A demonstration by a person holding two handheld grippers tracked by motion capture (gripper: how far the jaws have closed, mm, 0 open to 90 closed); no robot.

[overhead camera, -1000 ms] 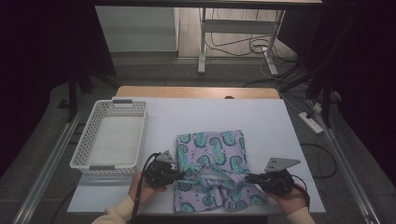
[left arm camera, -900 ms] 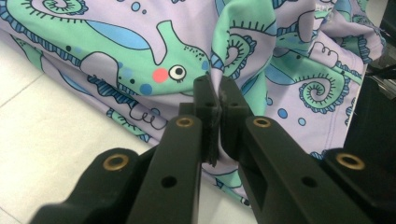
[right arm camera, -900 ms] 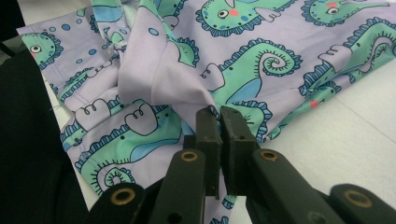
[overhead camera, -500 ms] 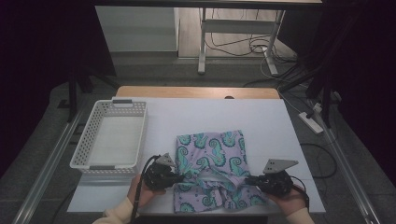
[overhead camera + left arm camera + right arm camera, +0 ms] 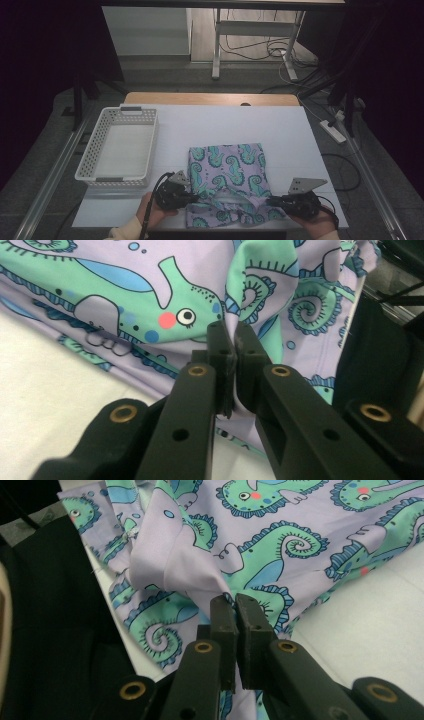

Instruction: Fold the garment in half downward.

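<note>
Both claws are locked down here: the left claw (image 5: 229,347) has its jaws pinched together on a fold of the seahorse-print cloth (image 5: 227,172), and the right claw (image 5: 236,611) is clamped on another fold of the same cloth, fabric bunching up between the pads. The cloth lies on the white surface (image 5: 280,135) at its near edge, its far part flat, its near part rumpled between the two claws. From above, the claw tips are lost in the folds. The hands sit low at the near edge, claws pointing inward toward each other, a white basket (image 5: 120,147) off to the left
</note>
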